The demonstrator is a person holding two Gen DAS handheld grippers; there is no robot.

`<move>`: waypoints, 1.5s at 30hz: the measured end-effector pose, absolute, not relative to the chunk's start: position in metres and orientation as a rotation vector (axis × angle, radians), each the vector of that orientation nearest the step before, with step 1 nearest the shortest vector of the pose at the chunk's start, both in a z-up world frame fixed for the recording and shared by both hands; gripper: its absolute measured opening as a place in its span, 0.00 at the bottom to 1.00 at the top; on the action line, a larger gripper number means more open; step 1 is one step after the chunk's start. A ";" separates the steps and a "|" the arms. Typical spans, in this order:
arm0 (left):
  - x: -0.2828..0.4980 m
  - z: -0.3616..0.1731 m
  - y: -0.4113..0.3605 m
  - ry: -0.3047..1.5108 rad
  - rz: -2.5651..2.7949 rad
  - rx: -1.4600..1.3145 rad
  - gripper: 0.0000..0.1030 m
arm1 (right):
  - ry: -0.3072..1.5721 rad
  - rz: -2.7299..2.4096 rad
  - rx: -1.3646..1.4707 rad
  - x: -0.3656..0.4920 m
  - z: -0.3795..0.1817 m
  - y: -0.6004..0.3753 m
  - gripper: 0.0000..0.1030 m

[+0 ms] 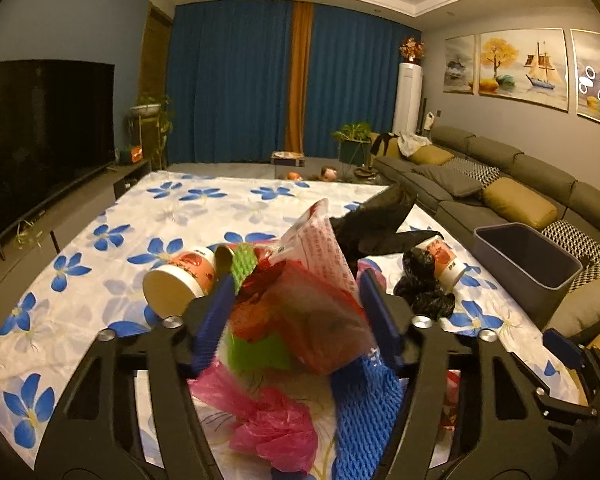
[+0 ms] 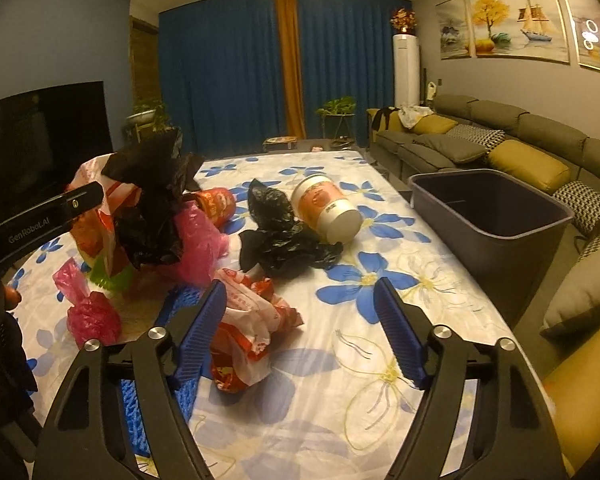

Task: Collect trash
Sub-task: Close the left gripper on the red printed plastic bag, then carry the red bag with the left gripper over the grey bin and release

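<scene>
Two grippers worked a flowered tablecloth [image 2: 380, 240]: the left gripper [image 1: 296, 308] pinched a crumpled red-and-white plastic bag [image 1: 320, 280] lifted over the litter, the right gripper [image 2: 300, 312] stood spread, and the grey bin [image 2: 492, 216] showed nothing inside.

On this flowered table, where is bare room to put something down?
Bare cloth lies between the right gripper and the gray bin, and at the far end beyond the paper cup. The left side is crowded with plastic bags and blue foam net.
</scene>
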State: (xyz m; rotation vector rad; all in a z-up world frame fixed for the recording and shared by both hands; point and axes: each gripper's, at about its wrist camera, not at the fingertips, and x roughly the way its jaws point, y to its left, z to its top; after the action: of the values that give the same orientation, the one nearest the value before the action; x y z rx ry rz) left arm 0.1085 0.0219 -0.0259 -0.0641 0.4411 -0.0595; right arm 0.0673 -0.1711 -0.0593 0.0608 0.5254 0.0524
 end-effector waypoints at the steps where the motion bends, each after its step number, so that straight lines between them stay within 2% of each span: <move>1: 0.109 -0.028 0.023 0.450 -0.063 -0.065 0.47 | 0.528 0.064 0.060 0.069 -0.061 -0.169 0.68; 6: 0.109 -0.035 0.033 0.473 -0.102 -0.116 0.15 | 0.547 0.097 0.056 0.077 -0.068 -0.162 0.64; 8: 0.105 -0.033 0.039 0.459 -0.105 -0.134 0.07 | 0.558 0.107 0.053 0.079 -0.071 -0.158 0.62; 10: 0.099 -0.029 0.044 0.437 -0.104 -0.149 0.06 | 0.568 0.116 0.047 0.083 -0.074 -0.155 0.59; 12: 0.092 -0.023 0.049 0.413 -0.110 -0.160 0.00 | 0.573 0.125 0.048 0.085 -0.075 -0.153 0.57; 15: 0.081 -0.013 0.055 0.371 -0.103 -0.172 0.00 | 0.578 0.137 0.038 0.090 -0.078 -0.150 0.50; 18: 0.076 -0.007 0.060 0.350 -0.098 -0.177 0.00 | 0.589 0.159 0.038 0.093 -0.081 -0.147 0.40; 20: 0.074 -0.006 0.063 0.342 -0.088 -0.175 0.00 | 0.595 0.166 0.031 0.095 -0.083 -0.145 0.37; 21: 0.073 -0.006 0.065 0.340 -0.086 -0.181 0.00 | 0.593 0.167 0.026 0.094 -0.083 -0.144 0.31; 26: 0.065 0.001 0.076 0.312 -0.070 -0.206 0.00 | 0.577 0.168 -0.002 0.093 -0.084 -0.141 0.24; 27: 0.064 0.003 0.077 0.306 -0.068 -0.209 0.00 | 0.574 0.166 -0.001 0.092 -0.083 -0.141 0.19; 45: 0.047 0.032 0.057 0.214 -0.154 -0.200 0.00 | 0.457 0.148 0.065 0.069 -0.042 -0.168 0.16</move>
State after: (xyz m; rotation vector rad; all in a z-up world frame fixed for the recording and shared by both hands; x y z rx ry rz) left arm 0.0466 0.0568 0.0320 -0.1996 0.2137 -0.1540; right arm 0.0693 -0.1677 -0.0416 0.0646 0.4568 0.1483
